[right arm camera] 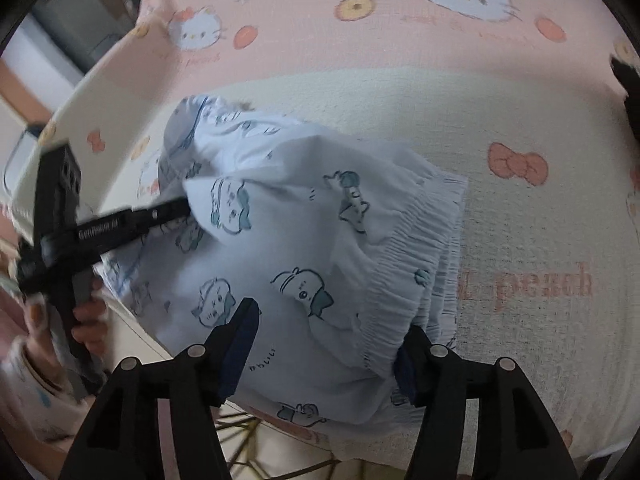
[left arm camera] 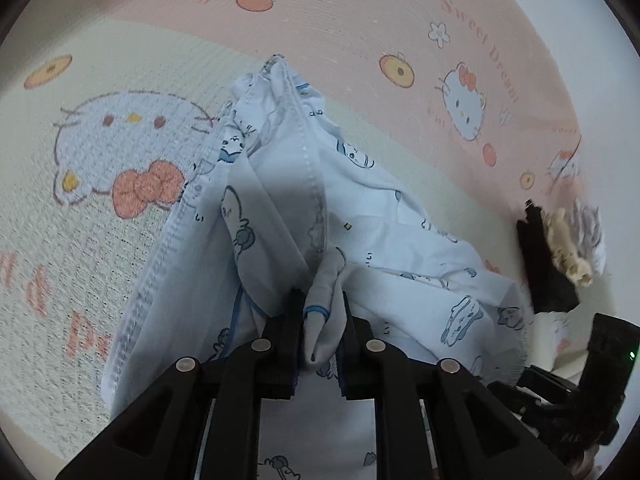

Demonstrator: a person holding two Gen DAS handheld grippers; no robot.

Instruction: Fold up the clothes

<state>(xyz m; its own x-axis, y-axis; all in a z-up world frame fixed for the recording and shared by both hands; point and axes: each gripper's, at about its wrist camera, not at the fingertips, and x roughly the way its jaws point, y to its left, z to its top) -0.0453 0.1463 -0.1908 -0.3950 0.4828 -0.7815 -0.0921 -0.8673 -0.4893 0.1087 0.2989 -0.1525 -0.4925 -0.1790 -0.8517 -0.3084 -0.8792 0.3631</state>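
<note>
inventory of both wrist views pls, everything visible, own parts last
garment: 1, pale blue with cartoon print, bunched on the cover
cover: 1, pink and cream with cat and bow print, under the garment
dark and beige item: 1, blurred, at the cover's right edge in the left view; cannot identify
left tool: 1, black, shut on a fold of the garment
right tool: 1, black, open, pads apart either side of the gathered waistband
hand: 1, holding the left tool's handle
</note>
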